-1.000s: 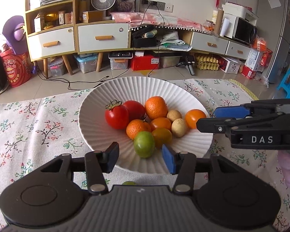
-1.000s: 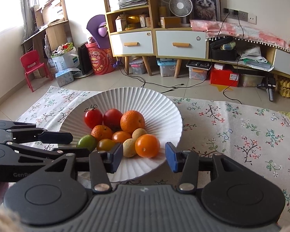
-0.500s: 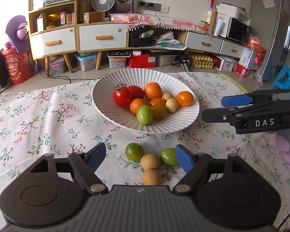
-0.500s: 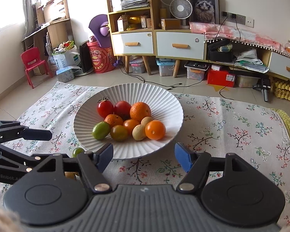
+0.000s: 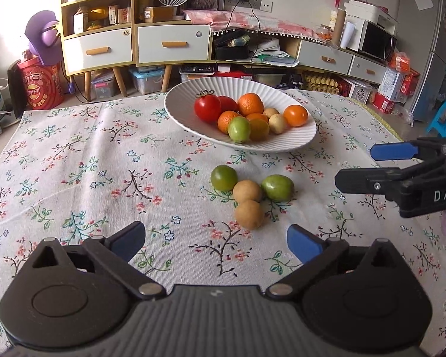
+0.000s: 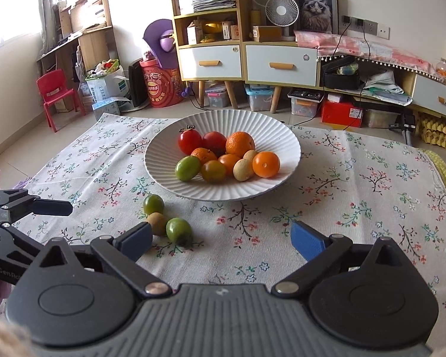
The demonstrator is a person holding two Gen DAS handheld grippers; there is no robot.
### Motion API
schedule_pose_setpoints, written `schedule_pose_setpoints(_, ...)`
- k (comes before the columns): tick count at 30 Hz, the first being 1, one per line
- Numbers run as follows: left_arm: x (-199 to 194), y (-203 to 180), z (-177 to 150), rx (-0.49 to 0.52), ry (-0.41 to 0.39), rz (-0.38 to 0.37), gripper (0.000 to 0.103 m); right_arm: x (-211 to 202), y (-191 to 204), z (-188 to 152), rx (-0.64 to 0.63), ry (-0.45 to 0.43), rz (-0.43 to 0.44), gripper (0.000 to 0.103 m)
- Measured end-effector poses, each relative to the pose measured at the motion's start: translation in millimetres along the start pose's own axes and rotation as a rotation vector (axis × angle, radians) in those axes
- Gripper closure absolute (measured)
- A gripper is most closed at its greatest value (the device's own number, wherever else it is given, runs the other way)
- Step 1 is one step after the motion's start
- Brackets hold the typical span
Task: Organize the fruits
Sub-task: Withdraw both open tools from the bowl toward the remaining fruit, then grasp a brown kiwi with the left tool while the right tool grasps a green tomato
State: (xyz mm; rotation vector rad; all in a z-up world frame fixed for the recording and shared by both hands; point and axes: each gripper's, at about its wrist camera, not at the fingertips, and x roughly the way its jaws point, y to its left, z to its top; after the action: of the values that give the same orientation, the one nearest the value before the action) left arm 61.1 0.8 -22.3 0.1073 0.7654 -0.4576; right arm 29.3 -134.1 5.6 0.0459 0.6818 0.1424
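1. Left wrist view: left gripper (image 5: 215,241) spread wide, nothing between its blue pads, hovering over the floral cloth (image 5: 74,163) on the near side of the white ribbed plate (image 5: 181,104).
2. Loose fruit sits on the cloth just in front of the plate, in one tight cluster: a green tomato (image 5: 224,177) nearest the plate's front rim, a second green tomato (image 5: 278,187) to its right, and 2 tan round fruits, one (image 5: 247,191) between the greens & touching both, the other (image 5: 249,214) just nearer the camera.
3. Plate contents (left view): red tomato w/ stem (image 5: 207,107) at the left, a 2nd red one mostly hidden behind it, big orange (image 5: 250,104) toward the back, small orange (image 5: 295,115) at the right side, green tomato in plate (image 5: 239,129) at the front, yellowish tomato (image 5: 259,129) beside it, 2 pale tan fruits next to that.
4. Right gripper (image 5: 371,166) shows right of the plate, seen side-on, fingers apart, holding nothing.
5. Right wrist view: right gripper also wide open & empty, near side of the plate. Only 3 of the cluster show here, front-left of the plate; the 4th is hidden behind the gripper's left finger.
6. Left gripper at far left of this view, well clear of the plate, not touching any fruit.
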Motion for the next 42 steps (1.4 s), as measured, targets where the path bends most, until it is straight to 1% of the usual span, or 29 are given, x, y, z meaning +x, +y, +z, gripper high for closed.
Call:
schedule_pose_setpoints(3, 8.7, -3.0, -7.2, 0.010, 0.019, -0.001, 0.006, 2.1, 7.0, -8.8, -0.042, 0.018, -0.002, 0.004)
schedule_pose_setpoints(6, 16.8, -6.8, -10.9, 0.030, 0.009, 0.012, 0.006, 1.6, 10.9, -14.3, -0.081, 0.021, -0.006, 0.003)
schedule_pose_setpoints(12, 30.4, -11.5, -17.1, 0.040, -0.032, 0.012, 0.007, 4.8, 1.9, -14.1, -0.041, 0.020, -0.026, 0.003)
schedule_pose_setpoints(15, 31.1, -16.0, -16.8, 0.060, -0.057, 0.003, 0.012, 8.5, -1.7, -15.4, -0.029, 0.028, -0.037, 0.003)
schedule_pose_setpoints(17, 30.9, -18.0, -15.1, 0.062, -0.070, -0.014, 0.023, 11.6, -3.4, -16.9, -0.027, 0.036, -0.042, 0.003)
schedule_pose_setpoints(18, 31.1, -19.2, -13.9, 0.061, -0.073, -0.020, 0.026, 12.6, -3.8, -17.5, -0.027, 0.040, -0.043, 0.003)
schedule_pose_setpoints(20, 31.3, -21.4, -12.7, 0.062, -0.083, -0.035, 0.037, 15.8, -3.5, -18.1, -0.028, 0.047, -0.044, 0.003)
schedule_pose_setpoints(21, 31.5, -22.3, -12.4, 0.063, -0.086, -0.041, 0.040, 16.6, -3.3, -18.3, -0.027, 0.049, -0.044, 0.003)
schedule_pose_setpoints(23, 31.6, -24.1, -12.1, 0.066, -0.092, -0.048, 0.053, 18.3, -3.5, -18.0, -0.027, 0.052, -0.043, 0.003)
schedule_pose_setpoints(24, 31.7, -24.7, -11.8, 0.068, -0.094, -0.049, 0.057, 18.8, -2.9, -18.2, -0.028, 0.054, -0.042, 0.003)
schedule_pose_setpoints(26, 31.1, -24.6, -11.0, 0.068, -0.094, -0.050, 0.073, 19.9, -1.9, -18.7, -0.032, 0.057, -0.040, 0.003)
schedule_pose_setpoints(28, 30.5, -23.5, -9.4, 0.067, -0.086, -0.046, 0.084, 21.1, -0.7, -19.0, -0.038, 0.061, -0.039, 0.003)
schedule_pose_setpoints(31, 28.5, -21.2, -7.3, 0.062, -0.064, -0.046, 0.084, 22.8, 1.2, -19.5, -0.048, 0.064, -0.038, 0.003)
schedule_pose_setpoints(37, 22.0, -17.4, -6.2, 0.055, -0.022, -0.021, 0.084, 29.7, 6.6, -16.1, -0.068, 0.055, -0.018, 0.004)
schedule_pose_setpoints(42, 16.2, -13.8, -6.3, 0.046, 0.007, 0.001, 0.083, 39.7, 13.8, -12.2, -0.085, 0.054, 0.027, 0.013)
